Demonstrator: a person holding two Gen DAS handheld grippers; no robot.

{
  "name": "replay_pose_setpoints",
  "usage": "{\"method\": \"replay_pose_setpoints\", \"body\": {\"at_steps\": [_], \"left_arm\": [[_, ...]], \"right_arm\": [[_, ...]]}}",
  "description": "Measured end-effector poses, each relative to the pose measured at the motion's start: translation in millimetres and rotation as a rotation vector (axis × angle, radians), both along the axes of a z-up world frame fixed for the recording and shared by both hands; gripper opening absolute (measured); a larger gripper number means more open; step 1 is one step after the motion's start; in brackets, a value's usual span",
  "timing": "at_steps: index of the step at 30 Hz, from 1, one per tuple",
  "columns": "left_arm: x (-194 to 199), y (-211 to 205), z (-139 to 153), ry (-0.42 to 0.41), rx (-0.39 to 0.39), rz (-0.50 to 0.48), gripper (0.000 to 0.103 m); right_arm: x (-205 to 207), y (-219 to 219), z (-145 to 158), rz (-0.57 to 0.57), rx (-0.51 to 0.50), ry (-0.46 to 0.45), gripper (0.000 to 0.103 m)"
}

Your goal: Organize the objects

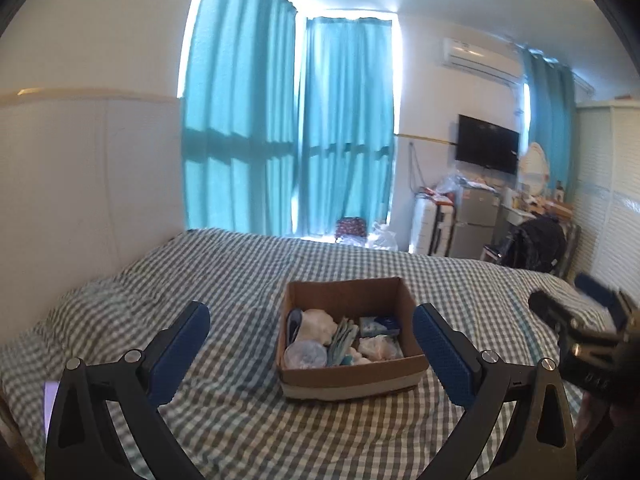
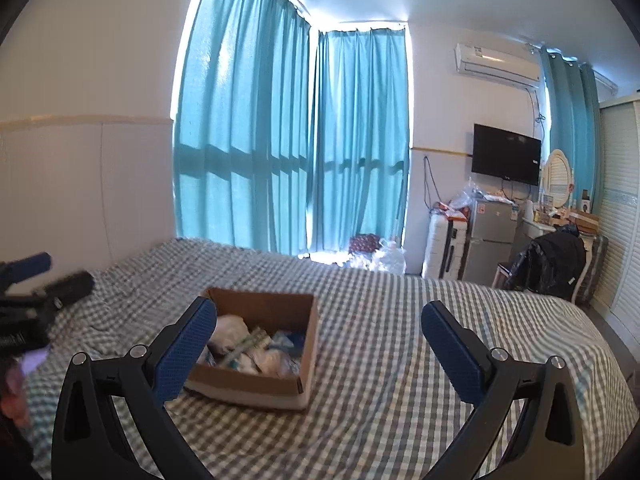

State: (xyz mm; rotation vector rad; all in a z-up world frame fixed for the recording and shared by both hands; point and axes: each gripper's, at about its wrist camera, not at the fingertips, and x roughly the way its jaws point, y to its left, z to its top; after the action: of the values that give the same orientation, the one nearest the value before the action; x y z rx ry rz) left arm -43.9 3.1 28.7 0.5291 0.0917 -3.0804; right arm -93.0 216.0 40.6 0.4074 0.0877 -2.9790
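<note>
Left wrist: cardboard box (image 1: pixel 352 372) mid-bed (image 1: pixel 240 420), bedspread around.

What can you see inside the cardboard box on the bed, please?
The cardboard box holds white crumpled plastic bags, a clear round lid, teal packets and a blue packet. Anything beneath them, and the box floor, is covered.

Matt brown cardboard box (image 1: pixel 352 372) on soft checked cloth bedspread (image 1: pixel 240 420)

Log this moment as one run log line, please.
left gripper: open, empty | right gripper: open, empty | cardboard box: on checked bed, filled with items
</note>
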Motion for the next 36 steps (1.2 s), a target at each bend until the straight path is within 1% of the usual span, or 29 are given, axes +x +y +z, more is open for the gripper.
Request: {"method": "replay_pose_setpoints", "body": {"at_steps": [1, 3, 6, 8, 11, 16, 25, 29, 36], "left_arm": [[1.6, -0.8, -3.9, 0.004, 0.008, -0.008, 0.103], [-0.1, 0.0, -10.5, 0.004, -0.01, -0.022, 0.103], [-5.8, 1.6, -18.6, -0.022, -0.036, 0.003, 0.103], [-10.5, 2.1, -25.6, -0.048, -0.032, -0.005, 0.103], [-11.9, 3.6, -33.2, -0.067, -0.039, 0.009, 0.103], [-10.9, 4.0, -35.8, -0.097, -0.044, 0.005, 0.103], [-7.5, -0.7, -36.1, -0.098, -0.021, 0.008, 0.103], [-7.2, 2.1, -36.6, -0.092, -0.037, 0.012, 0.103], [-6.9, 4.1, -38.5, -0.098, -0.041, 0.006, 0.103]], "right_arm": [[-0.5, 1.2, -9.1, 0.002, -0.002, -0.013, 0.103], [-6.4, 2.7, -22.6, 0.002, -0.004, -0.055, 0.103], [-10.4, 3.0, -28.7, -0.002, 0.005, -0.077, 0.103], [-10.8, 3.6, -28.9, 0.004, 0.001, -0.077, 0.103], [-8.9, 5.6, -30.6, 0.001, -0.008, -0.079, 0.103], [-10.6, 5.1, -31.0, 0.001, -0.022, -0.098, 0.103], [-6.5, 0.4, -29.7, 0.008, -0.011, -0.091, 0.103], [-6.4, -0.4, -30.4, 0.01, -0.014, -0.094, 0.103], [-7.8, -1.8, -31.9, 0.012, -0.011, -0.104, 0.103]]}}
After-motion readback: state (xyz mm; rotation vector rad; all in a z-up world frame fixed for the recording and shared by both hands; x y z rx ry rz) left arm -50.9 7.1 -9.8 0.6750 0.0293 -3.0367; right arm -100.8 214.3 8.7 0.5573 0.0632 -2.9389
